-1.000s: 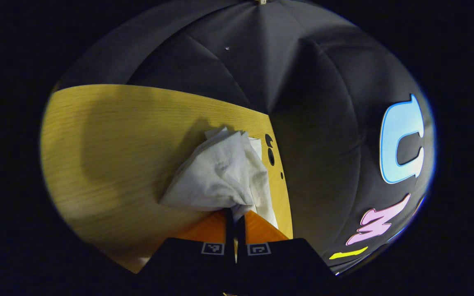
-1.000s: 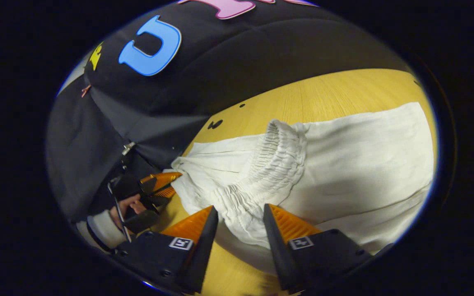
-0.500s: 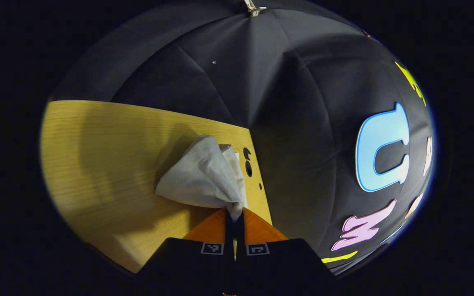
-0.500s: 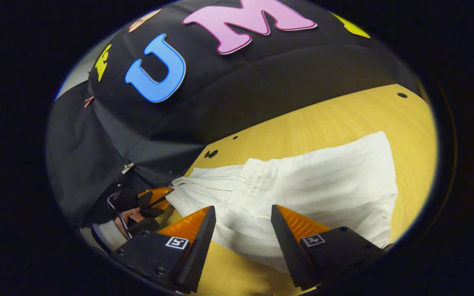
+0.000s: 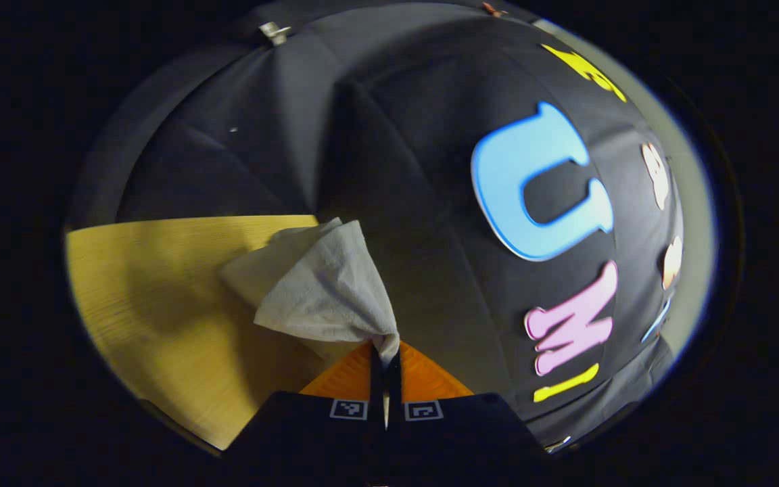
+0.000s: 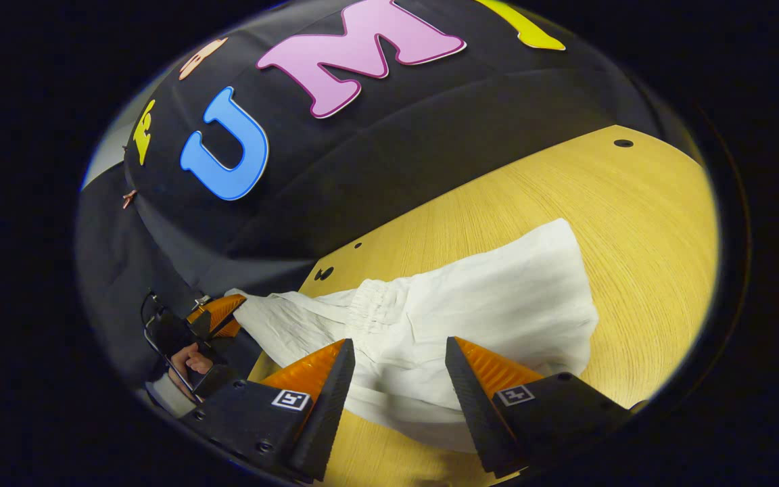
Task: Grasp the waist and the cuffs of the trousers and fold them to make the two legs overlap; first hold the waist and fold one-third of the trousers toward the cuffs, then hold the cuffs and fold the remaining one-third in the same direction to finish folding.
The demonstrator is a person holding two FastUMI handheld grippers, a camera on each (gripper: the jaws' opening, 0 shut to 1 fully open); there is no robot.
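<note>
The left gripper [image 5: 385, 352] pinches a corner of the white crinkled cotton trousers [image 6: 470, 318] to lift it for folding; they lie on the yellow wooden table [image 6: 633, 223], the right gripper [image 6: 399, 362] wide open above them

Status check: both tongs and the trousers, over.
Left tongs shut on trousers corner. Right tongs open above them. Trousers bunched on table. Nothing in the way.

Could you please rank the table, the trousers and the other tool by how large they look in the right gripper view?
1. Table
2. Trousers
3. Left tool, farther off, so smallness partly reflects distance.
</note>
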